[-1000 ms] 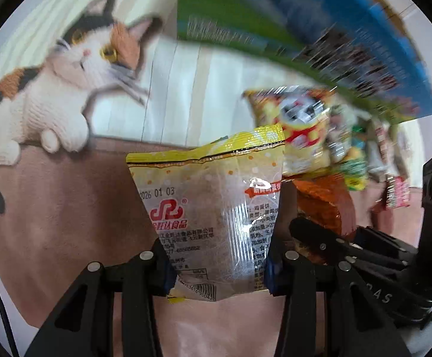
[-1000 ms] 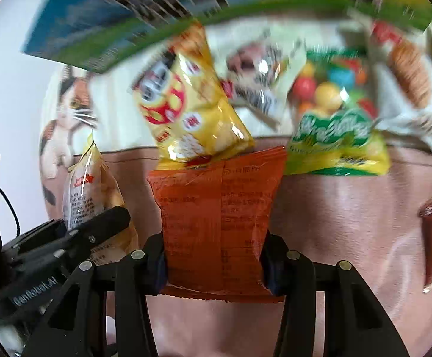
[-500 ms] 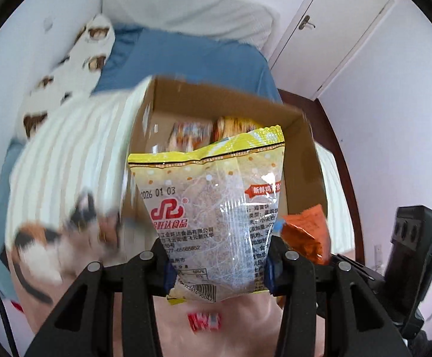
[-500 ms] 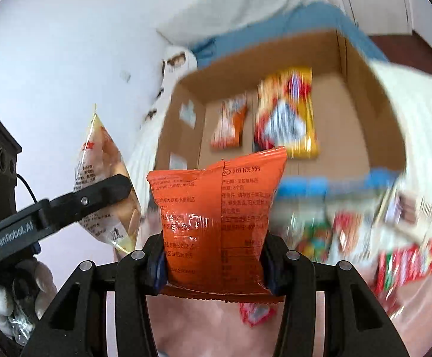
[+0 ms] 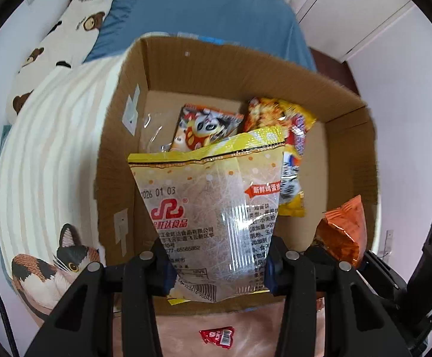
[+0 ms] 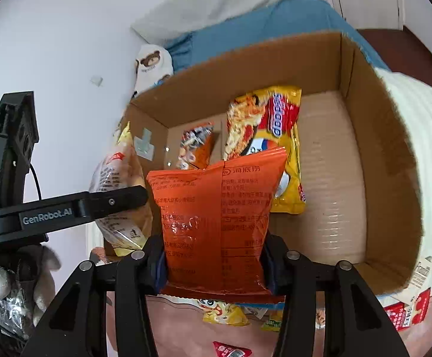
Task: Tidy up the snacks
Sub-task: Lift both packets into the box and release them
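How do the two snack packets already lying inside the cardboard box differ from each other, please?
The yellow noodle packet is clearly larger than the small orange packet. The yellow one shows noodles and a red logo; the orange one carries a cartoon face. The orange one lies to the yellow one's left. Both lie flat on the floor of the cardboard box.

One open cardboard box held two snack packets: an orange one and a yellow noodle packet. Two grippers each carried one more: a yellow-topped clear packet and an orange packet. Perhaps five loose packets lay outside.
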